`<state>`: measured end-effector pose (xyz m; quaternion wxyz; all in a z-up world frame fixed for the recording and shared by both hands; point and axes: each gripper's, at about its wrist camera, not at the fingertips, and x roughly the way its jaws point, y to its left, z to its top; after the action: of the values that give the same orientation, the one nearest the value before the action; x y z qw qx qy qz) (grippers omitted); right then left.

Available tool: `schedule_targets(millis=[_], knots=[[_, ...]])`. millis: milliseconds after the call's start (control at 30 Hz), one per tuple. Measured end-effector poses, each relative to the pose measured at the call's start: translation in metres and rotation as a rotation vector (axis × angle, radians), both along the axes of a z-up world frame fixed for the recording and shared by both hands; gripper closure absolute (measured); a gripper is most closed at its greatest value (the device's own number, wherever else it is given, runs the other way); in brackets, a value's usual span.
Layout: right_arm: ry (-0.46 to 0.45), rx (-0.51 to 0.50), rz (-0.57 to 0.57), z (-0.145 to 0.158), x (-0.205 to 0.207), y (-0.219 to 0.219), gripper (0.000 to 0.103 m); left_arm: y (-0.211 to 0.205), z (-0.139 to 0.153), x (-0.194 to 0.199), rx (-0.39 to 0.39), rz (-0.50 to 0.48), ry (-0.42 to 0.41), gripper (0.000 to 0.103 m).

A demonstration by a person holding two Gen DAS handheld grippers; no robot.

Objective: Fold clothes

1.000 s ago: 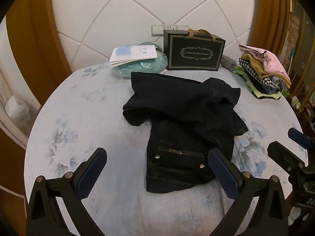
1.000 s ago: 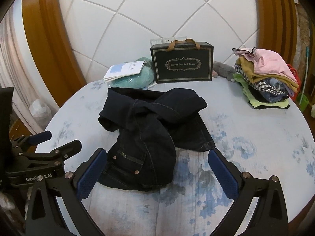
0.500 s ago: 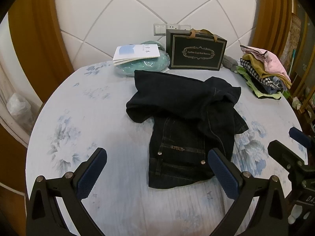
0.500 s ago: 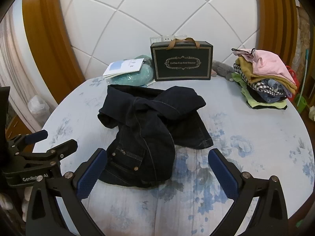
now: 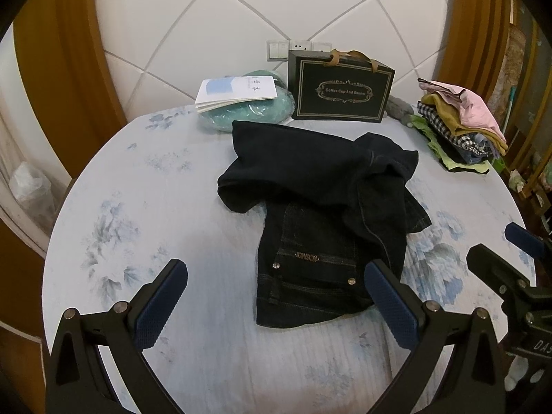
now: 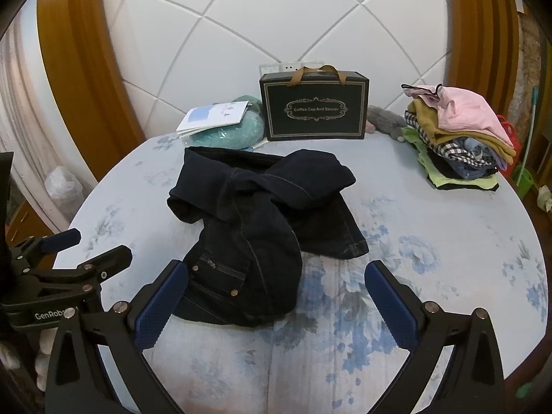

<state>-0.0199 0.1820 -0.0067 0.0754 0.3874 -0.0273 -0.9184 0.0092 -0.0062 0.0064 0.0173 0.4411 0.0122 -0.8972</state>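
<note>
A pair of dark denim jeans point(image 5: 324, 214) lies crumpled in the middle of the round table point(image 5: 145, 186), waistband toward me and legs bunched across the top; the same jeans point(image 6: 255, 220) show in the right wrist view. My left gripper point(image 5: 276, 296) hovers open near the front edge, its right pad over the waistband corner, holding nothing. My right gripper point(image 6: 276, 296) is open too, just in front of the jeans and empty. Each gripper shows at the edge of the other's view, the right gripper point(image 5: 510, 258) and the left gripper point(image 6: 79, 255).
A stack of folded clothes point(image 5: 459, 124) sits at the back right. A black gift box point(image 5: 341, 89) stands at the back, with a teal bundle point(image 5: 248, 114) and booklet point(image 5: 234, 91) to its left. A padded white wall rises behind.
Both grippers have drawn back and risen slightly, so the jeans sit a little farther off. The jeans have not moved. Both stay open.
</note>
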Motion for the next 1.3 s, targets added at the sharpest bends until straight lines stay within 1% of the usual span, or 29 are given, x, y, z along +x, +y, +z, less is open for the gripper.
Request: schedule_targets(millis=[367,700,800,933,1067,1133,1167,1200,1233,1267,1300], knots=[[0.0,0.017,0.007,-0.001,-0.002,-0.001,0.0,-0.001,-0.003,-0.003,0.01,0.003,-0.009,0.0],[-0.023,0.018,0.004,-0.007,-0.009,0.003,0.0,-0.002,-0.018,-0.012,0.035,0.006,-0.053,0.0],[-0.039,0.022,-0.003,-0.012,-0.012,0.012,0.0,-0.002,-0.034,-0.018,0.048,0.006,-0.084,0.0],[-0.073,0.029,-0.011,-0.022,-0.019,0.028,0.0,0.005,-0.069,-0.031,0.065,-0.002,-0.145,0.0],[-0.118,0.049,-0.004,-0.039,-0.028,0.045,0.0,0.02,-0.112,-0.049,0.016,0.002,-0.18,0.0],[-0.146,0.06,0.006,-0.051,-0.035,0.053,0.0,0.027,-0.138,-0.061,-0.016,0.014,-0.213,0.006],[-0.165,0.064,0.013,-0.056,-0.039,0.056,0.0,0.03,-0.149,-0.066,-0.022,0.022,-0.228,0.012],[-0.182,0.067,0.015,-0.061,-0.042,0.059,0.0,0.03,-0.157,-0.067,-0.006,0.042,-0.231,0.021],[-0.193,0.07,0.016,-0.066,-0.045,0.062,0.0,0.03,-0.165,-0.069,0.01,0.063,-0.233,0.021],[-0.203,0.072,0.016,-0.07,-0.048,0.065,0.0,0.029,-0.171,-0.07,0.02,0.082,-0.234,0.024],[-0.204,0.07,0.023,-0.072,-0.051,0.067,0.0,0.028,-0.17,-0.068,-0.005,0.092,-0.227,0.033]])
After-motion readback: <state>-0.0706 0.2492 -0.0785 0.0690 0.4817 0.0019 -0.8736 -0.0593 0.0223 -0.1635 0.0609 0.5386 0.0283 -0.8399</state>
